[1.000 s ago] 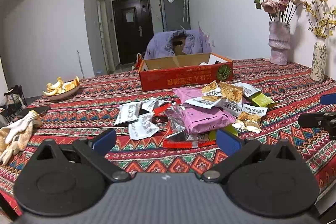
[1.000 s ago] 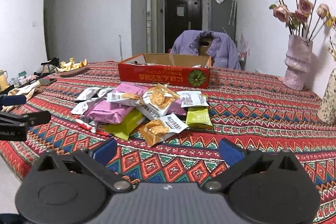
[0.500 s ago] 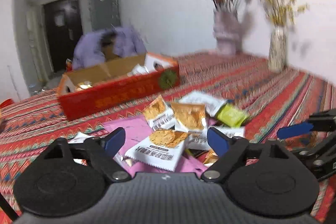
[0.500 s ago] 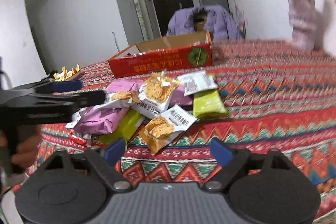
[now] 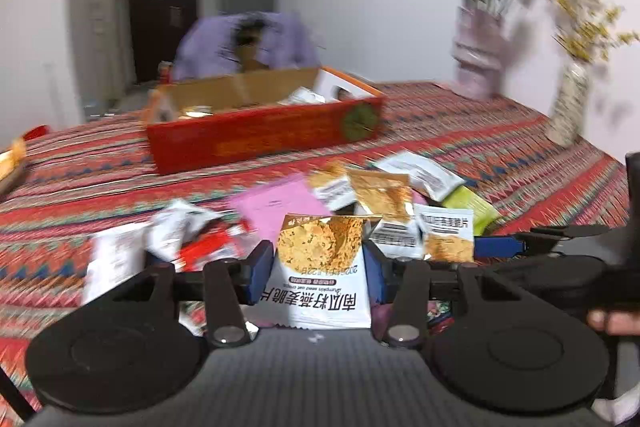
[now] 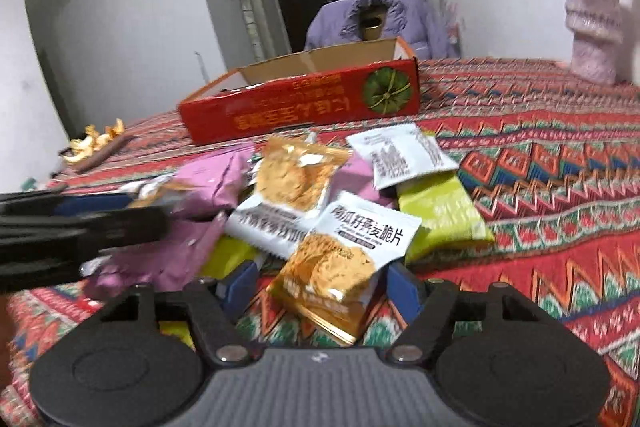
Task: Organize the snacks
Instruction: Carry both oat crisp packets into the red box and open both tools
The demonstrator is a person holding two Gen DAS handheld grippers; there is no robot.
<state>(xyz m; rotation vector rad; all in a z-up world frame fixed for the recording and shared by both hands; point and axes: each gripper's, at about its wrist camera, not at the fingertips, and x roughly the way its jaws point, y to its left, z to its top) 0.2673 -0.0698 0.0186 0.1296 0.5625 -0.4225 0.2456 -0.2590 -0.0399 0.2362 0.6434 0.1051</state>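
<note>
A pile of snack packets lies on the patterned tablecloth (image 6: 560,187) in front of a red cardboard box (image 5: 260,135), which also shows in the right wrist view (image 6: 304,107). My left gripper (image 5: 318,275) has its blue pads on both sides of a white-and-gold crisp packet (image 5: 322,275) and touches its edges. My right gripper (image 6: 320,285) straddles another white-and-gold crisp packet (image 6: 344,259) at the pile's near edge, with its pads close to the packet's sides. Pink bags (image 6: 208,187) and a green packet (image 6: 440,215) lie in the pile.
Two vases of dried flowers (image 5: 480,63) stand at the table's right side. A dish of orange peel (image 6: 96,143) sits at the far left. A chair with a purple jacket (image 6: 380,23) stands behind the box. The box holds a few packets.
Both grippers have moved forward and down into the pile. Each has narrowed around a white-and-gold crisp packet that earlier lay ahead of it.
</note>
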